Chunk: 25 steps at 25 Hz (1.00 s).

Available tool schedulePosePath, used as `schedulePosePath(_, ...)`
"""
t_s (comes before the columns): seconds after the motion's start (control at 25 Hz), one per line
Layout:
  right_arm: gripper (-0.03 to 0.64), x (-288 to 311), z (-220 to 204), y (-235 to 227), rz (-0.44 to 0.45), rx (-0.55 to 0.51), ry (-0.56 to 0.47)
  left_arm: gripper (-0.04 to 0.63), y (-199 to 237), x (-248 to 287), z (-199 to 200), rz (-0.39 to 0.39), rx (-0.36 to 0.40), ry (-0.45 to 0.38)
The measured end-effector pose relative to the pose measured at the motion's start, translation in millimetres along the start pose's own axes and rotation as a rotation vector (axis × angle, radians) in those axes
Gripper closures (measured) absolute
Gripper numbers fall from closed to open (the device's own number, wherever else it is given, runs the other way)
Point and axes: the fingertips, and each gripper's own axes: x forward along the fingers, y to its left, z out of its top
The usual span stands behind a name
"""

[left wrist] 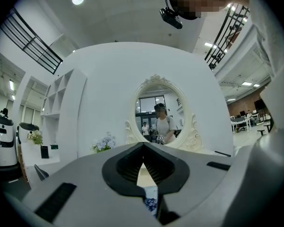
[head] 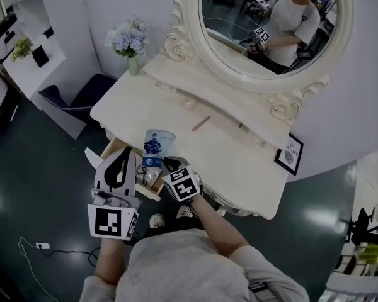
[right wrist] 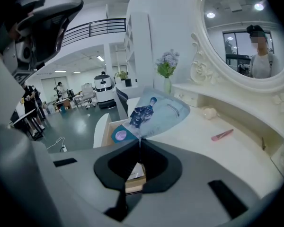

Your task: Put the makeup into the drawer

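A pale blue makeup sachet point(head: 159, 142) with a dark figure printed on it sticks up from my right gripper point(head: 168, 163), which is shut on its lower edge. The sachet hangs over the open wooden drawer point(head: 115, 147) at the vanity's front left. In the right gripper view the sachet point(right wrist: 154, 111) fans up from the right gripper point(right wrist: 140, 140), with the drawer point(right wrist: 114, 126) behind it. My left gripper point(head: 122, 151) is just left of the drawer, pointing level, its tips together with nothing seen between them. In the left gripper view the left gripper point(left wrist: 143, 149) faces the mirror. A pink makeup stick point(head: 200, 123) lies on the tabletop.
The cream vanity table point(head: 252, 162) carries an oval mirror point(head: 271, 30), a vase of blue flowers point(head: 130, 43), a small round object point(head: 189, 104) and a framed card point(head: 292, 153) at its right end. A navy chair point(head: 82, 96) stands to the left. A cable point(head: 44, 247) lies on the floor.
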Motion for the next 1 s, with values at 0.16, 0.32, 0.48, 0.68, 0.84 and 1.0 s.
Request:
schedulePosePath(0.16,0.589,8.0,-11.4,16.5,0.02,-0.057,0.063,0.581,2.5,-7.1,1.7,0.005,0.003,-0.002)
schedulePosePath(0.32,0.589,18.6,-22.9,26.9,0.025,-0.128,0.119,0.581,8.6,-13.0,0.1,0.018,0.002,0.003)
schedulePosePath(0.48,0.589,27.5,-38.7,34.8,0.027,-0.199,0.176,0.581,13.3,-19.5,-1.5,0.029,0.004,0.011)
schedulePosePath(0.68,0.589,38.7,-56.7,45.8,0.035,-0.308,0.244,0.581,18.7,-26.3,-2.1,0.041,0.007,0.018)
schedulePosePath(0.84,0.589,46.1,-69.8,54.5,0.05,-0.386,0.291,0.581,22.5,-32.0,-3.8,0.054,0.009,0.027)
schedulePosePath(1.0,0.589,54.1,-80.2,57.2,0.056,-0.429,0.334,0.581,27.8,-37.2,-7.0,0.07,0.01,0.039)
